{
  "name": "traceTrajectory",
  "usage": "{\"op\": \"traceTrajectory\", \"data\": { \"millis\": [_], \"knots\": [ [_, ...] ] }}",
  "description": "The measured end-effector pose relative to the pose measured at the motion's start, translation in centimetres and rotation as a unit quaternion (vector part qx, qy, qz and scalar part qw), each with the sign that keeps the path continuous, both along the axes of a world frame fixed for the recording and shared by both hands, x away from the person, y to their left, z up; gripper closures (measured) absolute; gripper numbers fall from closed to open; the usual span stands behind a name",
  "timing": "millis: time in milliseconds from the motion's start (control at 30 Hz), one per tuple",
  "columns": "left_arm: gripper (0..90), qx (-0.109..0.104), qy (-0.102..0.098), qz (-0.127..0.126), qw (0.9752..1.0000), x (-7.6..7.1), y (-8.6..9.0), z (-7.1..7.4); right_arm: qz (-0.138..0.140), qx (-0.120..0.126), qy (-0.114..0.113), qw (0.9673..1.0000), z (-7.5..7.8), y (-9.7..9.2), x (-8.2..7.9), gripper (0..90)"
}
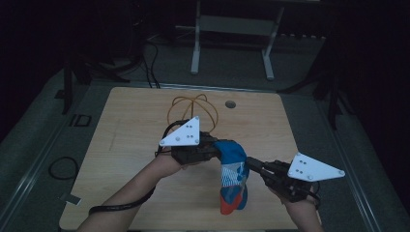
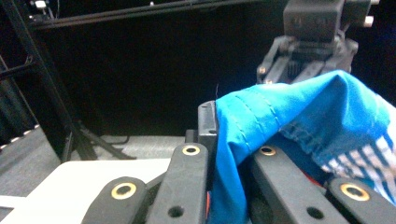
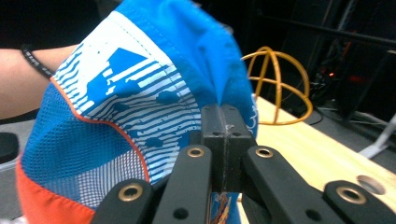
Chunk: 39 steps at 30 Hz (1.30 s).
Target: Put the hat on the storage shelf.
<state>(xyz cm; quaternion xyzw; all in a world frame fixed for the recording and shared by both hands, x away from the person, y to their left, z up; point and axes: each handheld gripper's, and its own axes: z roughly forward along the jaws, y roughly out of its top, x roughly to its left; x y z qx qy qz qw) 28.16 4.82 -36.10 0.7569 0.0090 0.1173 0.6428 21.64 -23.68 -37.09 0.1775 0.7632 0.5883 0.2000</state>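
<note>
The blue cloth garment (image 1: 233, 176) hangs above the wooden table (image 1: 125, 145), its upper edge pinched by the clamped left gripper (image 1: 216, 148) on one side and by the right gripper (image 1: 251, 163) on the other, whose jaws are pressed together on a fold, so its long axis runs down to an orange hem. The right gripper view adds white stripe print, blue mesh (image 3: 70, 163) and orange piping. Beyond the grippers stands a domed yellow wire frame (image 1: 192, 110).
</note>
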Motion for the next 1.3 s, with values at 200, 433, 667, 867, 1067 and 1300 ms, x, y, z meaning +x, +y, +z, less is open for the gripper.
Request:
{"op": "traceTrajectory", "data": {
  "millis": [200, 433, 667, 867, 1067, 1300],
  "knots": [
    [88.3, 0.031, -0.007, 0.003, 0.9995, -0.3, 0.2, 0.0, -0.006, 0.015, -0.004, 0.9999, 0.9, -1.1, 0.2, 90.0],
    [57.4, 0.051, -0.006, 0.024, 0.9984, -0.9, 0.7, -0.2, -0.016, 0.024, -0.012, 0.9995, 1.8, -1.9, 0.2, 90.0],
    [43.2, 0.038, 0.002, 0.058, 0.9976, -1.4, 2.6, 0.0, -0.035, 0.032, -0.027, 0.9985, 2.9, -2.9, 0.2, 90.0],
    [38.6, 0.022, 0.016, 0.089, 0.9956, -2.0, 5.0, -0.5, -0.048, 0.040, -0.033, 0.9975, 3.6, -3.4, 0.7, 90.0],
    [24.2, 0.009, 0.038, 0.132, 0.9905, -2.4, 7.9, -2.2, -0.056, 0.045, -0.034, 0.9968, 4.3, -3.4, 1.7, 90.0],
    [2.4, -0.002, 0.045, 0.205, 0.9777, -2.8, 10.9, -4.7, -0.065, 0.054, -0.039, 0.9957, 5.6, -2.8, 3.4, 90.0]
  ]
}}
